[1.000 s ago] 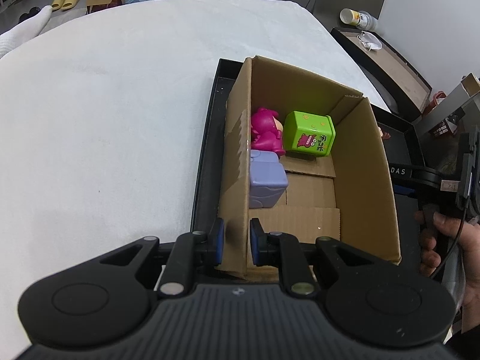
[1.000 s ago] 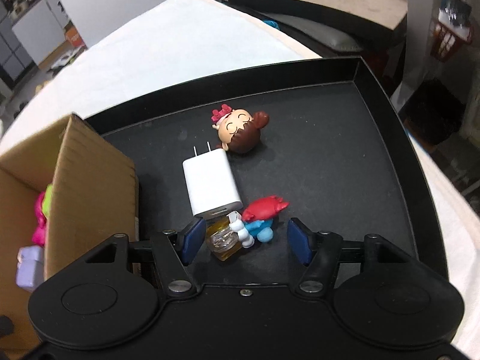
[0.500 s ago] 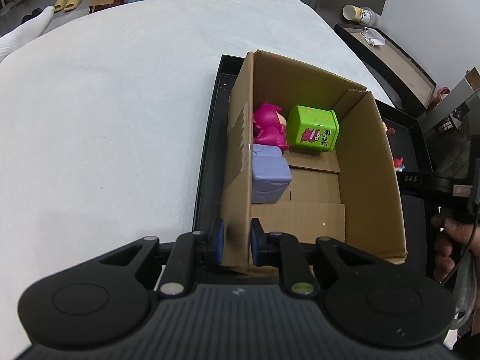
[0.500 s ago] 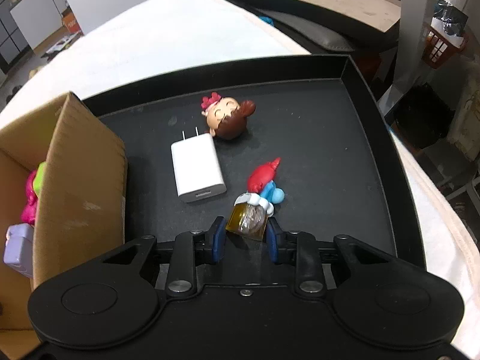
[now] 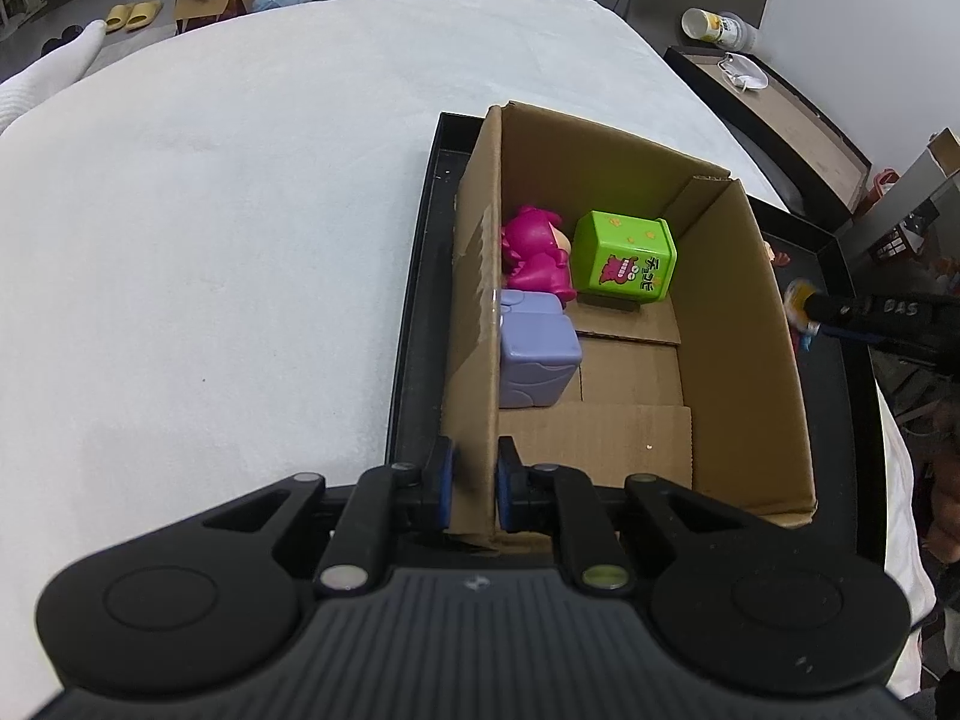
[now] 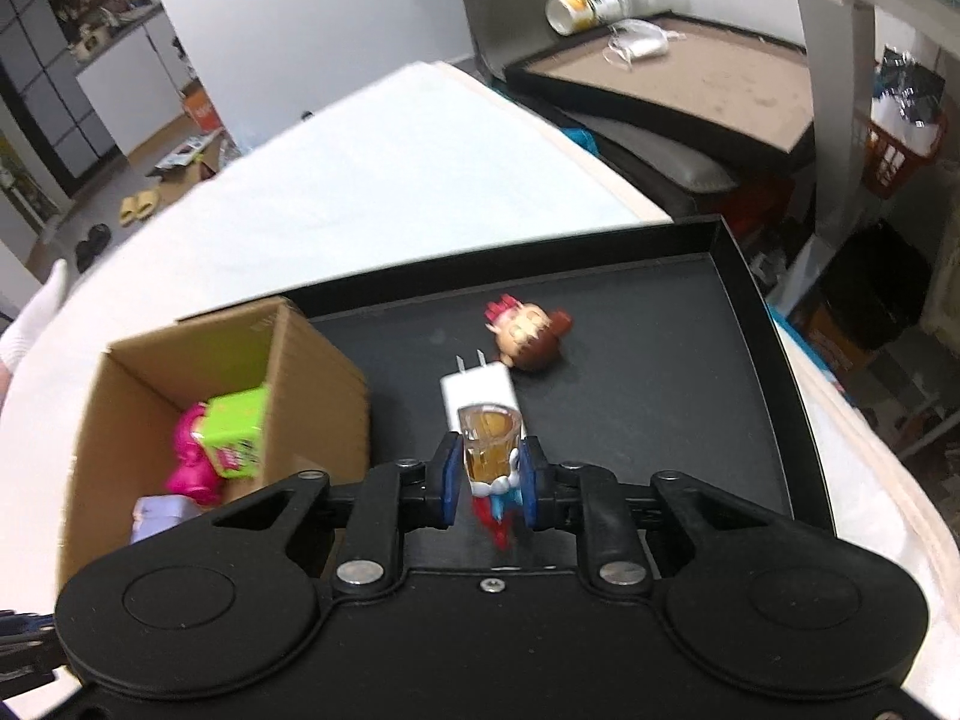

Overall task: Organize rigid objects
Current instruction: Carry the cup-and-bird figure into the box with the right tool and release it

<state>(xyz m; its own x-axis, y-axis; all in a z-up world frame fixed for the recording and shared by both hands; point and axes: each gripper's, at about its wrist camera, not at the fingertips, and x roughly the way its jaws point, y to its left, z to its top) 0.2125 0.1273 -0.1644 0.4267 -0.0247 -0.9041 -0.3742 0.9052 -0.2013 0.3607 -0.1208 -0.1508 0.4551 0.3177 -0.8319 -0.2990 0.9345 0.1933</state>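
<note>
Low centre of the left wrist view, my left gripper (image 5: pixel 470 489) is clenched on the near-left wall of the cardboard box (image 5: pixel 738 324), one blue pad outside, one inside. Box sits on the black tray (image 5: pixel 414 312), w/ a pink figure (image 5: pixel 534 255), a green cube (image 5: pixel 627 258) and a lavender block (image 5: pixel 537 357) inside along the left wall.

Centre of the right wrist view, my right gripper (image 6: pixel 487 483) is grasping a small amber-filled toy glass w/ a red-and-blue figure (image 6: pixel 487 450), fingers nearly closed, pads touching both its sides; it's held above the tray floor. Just past it in frame lie a white charger (image 6: pixel 479 387) and, touching that, a brown-haired doll head (image 6: pixel 528 333). Box is at lower left of that frame.
</note>
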